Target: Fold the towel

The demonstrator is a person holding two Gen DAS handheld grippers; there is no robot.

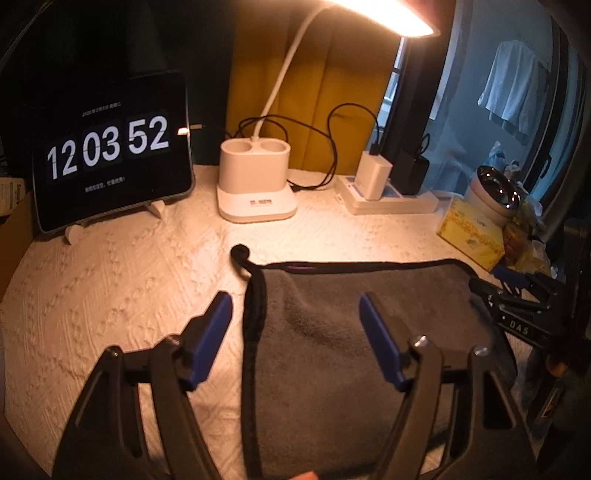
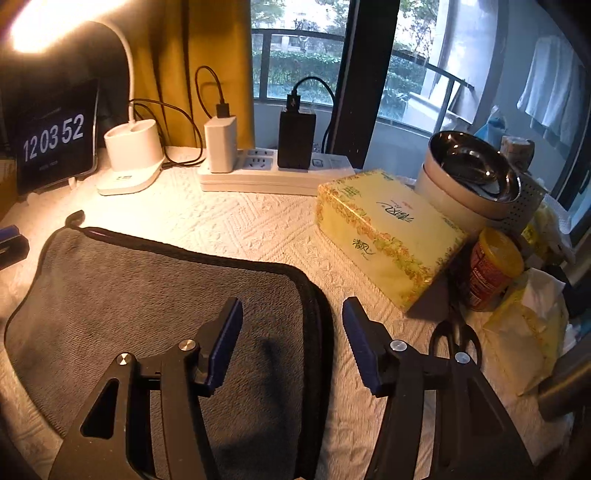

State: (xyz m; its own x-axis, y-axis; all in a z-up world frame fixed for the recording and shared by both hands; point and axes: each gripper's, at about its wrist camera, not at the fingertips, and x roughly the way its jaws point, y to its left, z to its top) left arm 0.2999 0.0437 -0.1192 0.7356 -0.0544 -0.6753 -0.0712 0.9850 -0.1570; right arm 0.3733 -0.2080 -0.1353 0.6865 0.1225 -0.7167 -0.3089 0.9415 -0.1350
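The gray towel [image 1: 351, 332] lies folded flat on the white surface [image 1: 110, 295]; my left claw [image 1: 295, 314] is wide open over its left edge; my right claw [image 2: 291, 321] — wide open, empty — is over its right edge.

A lit lamp [image 1: 384, 14] glows warm over the white-covered worktop [image 2: 258, 221]; a mustard curtain [image 2: 207, 55] hangs beside a window [image 2: 303, 55] showing greenery.

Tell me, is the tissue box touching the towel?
Apart. The right wrist view shows a strip of bare white table cover between the tissue box and the towel edge.
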